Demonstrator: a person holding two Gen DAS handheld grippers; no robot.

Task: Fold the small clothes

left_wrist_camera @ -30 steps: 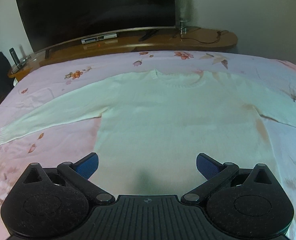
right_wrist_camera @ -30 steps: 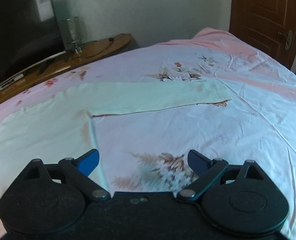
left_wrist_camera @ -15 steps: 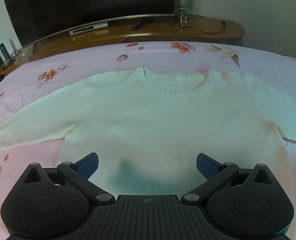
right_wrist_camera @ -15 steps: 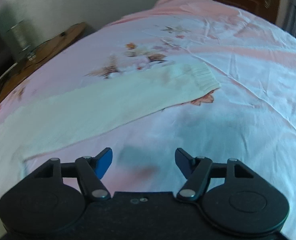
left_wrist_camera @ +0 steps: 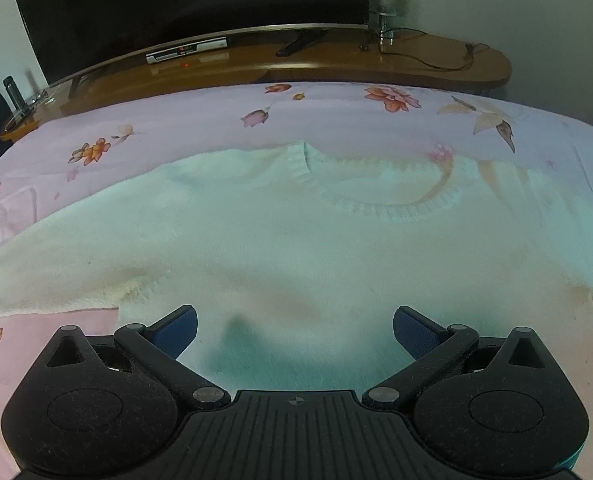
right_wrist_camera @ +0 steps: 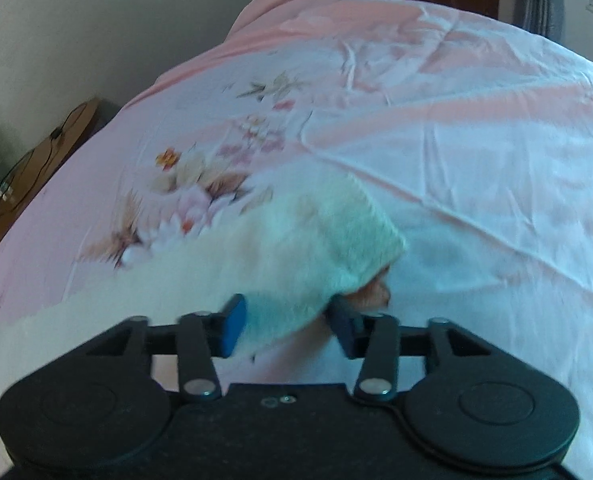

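- A pink floral bedsheet point(right_wrist_camera: 476, 128) is covered across its near part by a white knitted sweater point(left_wrist_camera: 296, 248), laid flat on its back-to-front spread with the neckline point(left_wrist_camera: 380, 204) toward the wooden TV bench point(left_wrist_camera: 336, 60) and the hem toward the camera.
- The sweater's long axis is judged to run sleeve to sleeve, crosswise in the left wrist view.
- Since a second ago, the left gripper point(left_wrist_camera: 294, 326) has been brought lower over the chest; its jaws are spread wide and hold nothing.
- The right gripper point(right_wrist_camera: 286, 326), then wide over bare sheet, is now closing around the sleeve cuff point(right_wrist_camera: 348, 240), which lies between the pads and looks bunched.
- A sleeve fold inward is judged to be starting.
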